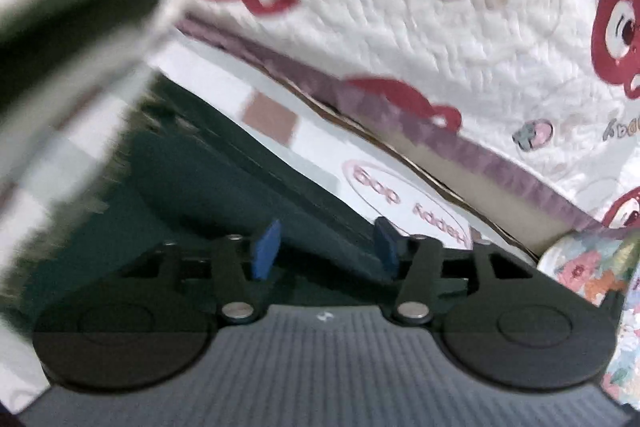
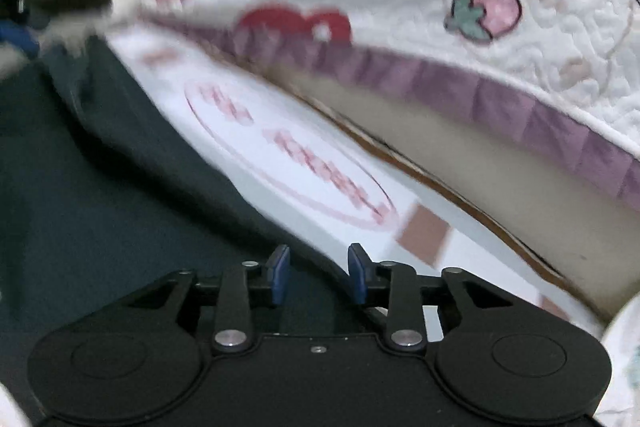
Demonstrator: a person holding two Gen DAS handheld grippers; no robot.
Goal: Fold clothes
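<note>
A dark green garment point(image 1: 224, 195) lies flat on a white sheet point(image 1: 320, 147) printed with a pink oval and lettering. Above its edge my left gripper point(image 1: 326, 249) stands open, its blue pads point(image 1: 266, 251) apart and nothing pinched between them. The right wrist view shows the same garment point(image 2: 100, 187) filling the left half of the picture. My right gripper point(image 2: 318, 274) is open too, hovering over the garment's edge where it meets the sheet point(image 2: 280, 131), with its pads point(image 2: 279, 275) empty.
A white quilt point(image 1: 440, 39) with red bear figures and a purple border point(image 2: 500, 107) lies bunched along the far side. A floral cloth point(image 1: 588, 275) sits at the right. A blurred white and dark shape point(image 1: 72, 39) crosses the upper left, close to the camera.
</note>
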